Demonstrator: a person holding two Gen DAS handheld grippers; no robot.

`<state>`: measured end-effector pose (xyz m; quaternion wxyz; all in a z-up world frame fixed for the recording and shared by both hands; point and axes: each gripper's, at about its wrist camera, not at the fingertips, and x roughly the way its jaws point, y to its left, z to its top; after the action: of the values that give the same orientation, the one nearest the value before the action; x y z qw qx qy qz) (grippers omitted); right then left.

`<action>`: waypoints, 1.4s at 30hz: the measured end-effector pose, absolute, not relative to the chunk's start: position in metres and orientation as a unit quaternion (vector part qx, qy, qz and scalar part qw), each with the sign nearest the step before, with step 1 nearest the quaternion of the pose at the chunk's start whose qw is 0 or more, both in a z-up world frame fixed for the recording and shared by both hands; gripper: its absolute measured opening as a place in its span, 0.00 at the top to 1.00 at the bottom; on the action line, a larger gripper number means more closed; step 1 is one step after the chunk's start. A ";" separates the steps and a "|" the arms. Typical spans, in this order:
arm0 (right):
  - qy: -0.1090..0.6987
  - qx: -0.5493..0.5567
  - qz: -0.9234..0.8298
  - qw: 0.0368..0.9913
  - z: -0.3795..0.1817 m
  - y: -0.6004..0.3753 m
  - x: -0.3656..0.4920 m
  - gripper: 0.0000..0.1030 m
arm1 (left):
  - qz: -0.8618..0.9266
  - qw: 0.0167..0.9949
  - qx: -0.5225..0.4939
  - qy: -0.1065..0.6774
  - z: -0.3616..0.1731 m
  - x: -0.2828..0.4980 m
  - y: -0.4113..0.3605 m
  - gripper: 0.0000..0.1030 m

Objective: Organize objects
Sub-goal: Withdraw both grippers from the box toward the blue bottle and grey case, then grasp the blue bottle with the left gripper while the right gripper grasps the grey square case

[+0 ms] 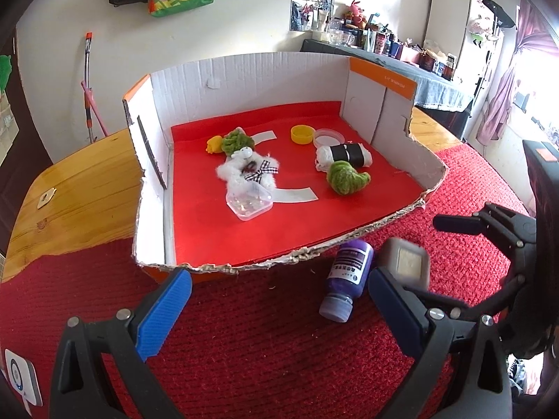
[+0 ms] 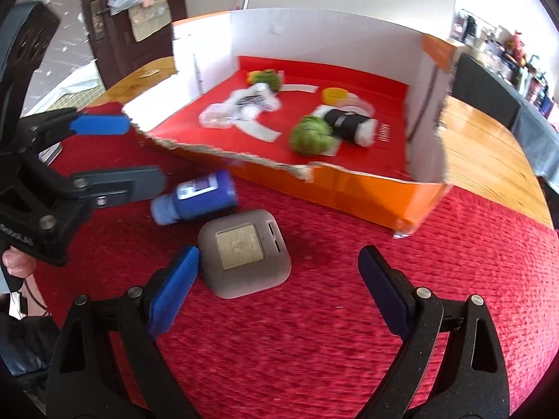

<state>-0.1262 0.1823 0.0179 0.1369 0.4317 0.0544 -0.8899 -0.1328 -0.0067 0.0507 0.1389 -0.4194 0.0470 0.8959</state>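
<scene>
A cut-down cardboard box point(image 1: 394, 171) point(image 2: 353, 188) with a red liner holds a white plush toy point(image 1: 244, 171), two green knitted pieces point(image 1: 346, 178), a black-and-white roll point(image 1: 346, 155), a yellow cap point(image 1: 301, 134) and a clear plastic case point(image 1: 248, 204). A purple bottle point(image 1: 349, 276) point(image 2: 195, 197) lies on the red mat in front of the box. A grey square device point(image 2: 244, 253) point(image 1: 405, 262) lies beside it. My left gripper point(image 1: 279, 286) point(image 2: 120, 152) is open, left of the bottle. My right gripper point(image 2: 279, 265) is open around the grey device, not touching it.
The box stands on a red mat point(image 1: 262, 331) over a wooden table point(image 1: 77, 206). A cluttered shelf point(image 1: 384, 45) lies behind the box. A door point(image 2: 115, 17) stands at the far left in the right wrist view.
</scene>
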 end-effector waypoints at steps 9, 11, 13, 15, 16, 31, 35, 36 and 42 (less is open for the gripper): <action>0.074 0.426 -0.893 0.129 0.020 0.185 -0.130 0.10 | 0.898 0.159 -0.397 0.104 0.048 -0.118 0.012 0.05; 0.080 0.424 -0.892 0.131 0.020 0.183 -0.131 0.13 | 0.899 0.154 -0.390 0.121 0.046 -0.117 0.017 0.06; 0.082 0.424 -0.891 0.137 0.020 0.181 -0.131 0.17 | 0.902 0.150 -0.383 0.133 0.046 -0.116 0.020 0.06; 0.083 0.423 -0.891 0.143 0.020 0.179 -0.132 0.25 | 0.903 0.145 -0.378 0.141 0.047 -0.115 0.021 0.10; 0.082 0.424 -0.890 0.145 0.020 0.179 -0.133 0.28 | 0.904 0.145 -0.374 0.146 0.047 -0.114 0.022 0.14; 0.081 0.430 -0.885 0.159 0.019 0.177 -0.130 0.43 | 0.894 0.192 -0.368 0.168 0.042 -0.099 0.032 0.37; 0.063 0.438 -0.881 0.170 0.015 0.179 -0.132 0.50 | 0.892 0.182 -0.379 0.164 0.037 -0.109 0.031 0.40; 0.062 0.438 -0.880 0.171 0.014 0.178 -0.132 0.51 | 0.891 0.184 -0.383 0.159 0.036 -0.113 0.029 0.40; 0.066 0.434 -0.882 0.169 0.013 0.176 -0.133 0.51 | 0.885 0.188 -0.389 0.172 0.027 -0.118 0.035 0.41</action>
<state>-0.1327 0.1757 0.0130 0.1686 0.4344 0.0657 -0.8824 -0.1176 0.0354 0.0269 0.1882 -0.3895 0.1718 0.8851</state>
